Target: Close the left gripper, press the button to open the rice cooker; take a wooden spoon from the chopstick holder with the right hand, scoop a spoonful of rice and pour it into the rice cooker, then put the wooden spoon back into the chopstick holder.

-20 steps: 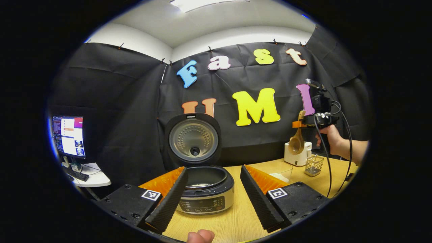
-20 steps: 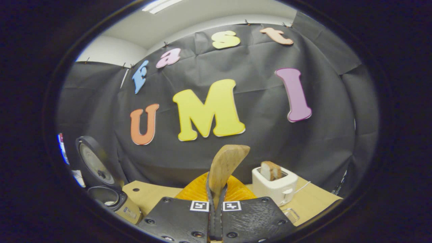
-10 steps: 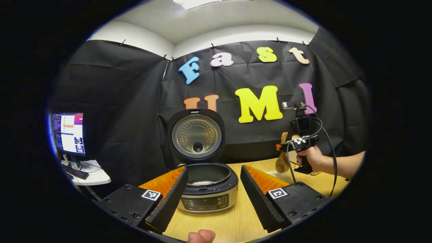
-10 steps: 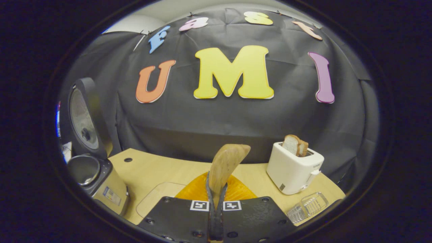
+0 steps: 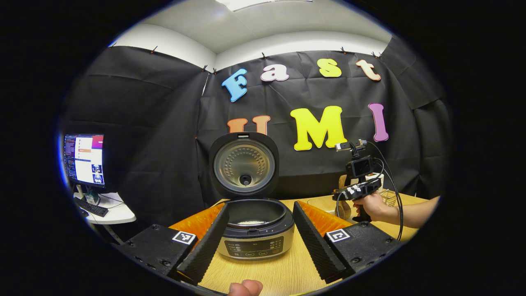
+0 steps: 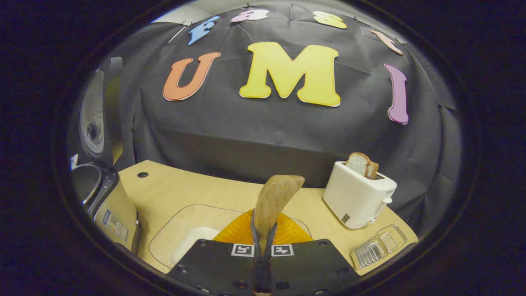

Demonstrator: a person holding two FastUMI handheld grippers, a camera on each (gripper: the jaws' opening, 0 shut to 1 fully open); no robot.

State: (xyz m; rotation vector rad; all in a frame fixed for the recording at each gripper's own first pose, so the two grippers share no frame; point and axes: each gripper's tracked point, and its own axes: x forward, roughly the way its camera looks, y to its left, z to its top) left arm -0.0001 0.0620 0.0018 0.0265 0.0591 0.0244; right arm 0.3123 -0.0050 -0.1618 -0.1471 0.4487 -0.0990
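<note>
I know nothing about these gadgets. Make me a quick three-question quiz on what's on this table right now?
1. True or false: the lid of the black and silver rice cooker stands open.
2. What does the right gripper pinch? A) slice of bread B) light brown wooden spoon C) wire basket
3. Fill in: the sliced bread sits in the white ____.

Key: 1 true; 2 B; 3 toaster.

Even overhead light from a ceiling panel (image 5: 254, 3); images sharp centrally, strong fisheye bending at edges, shadows soft.
</note>
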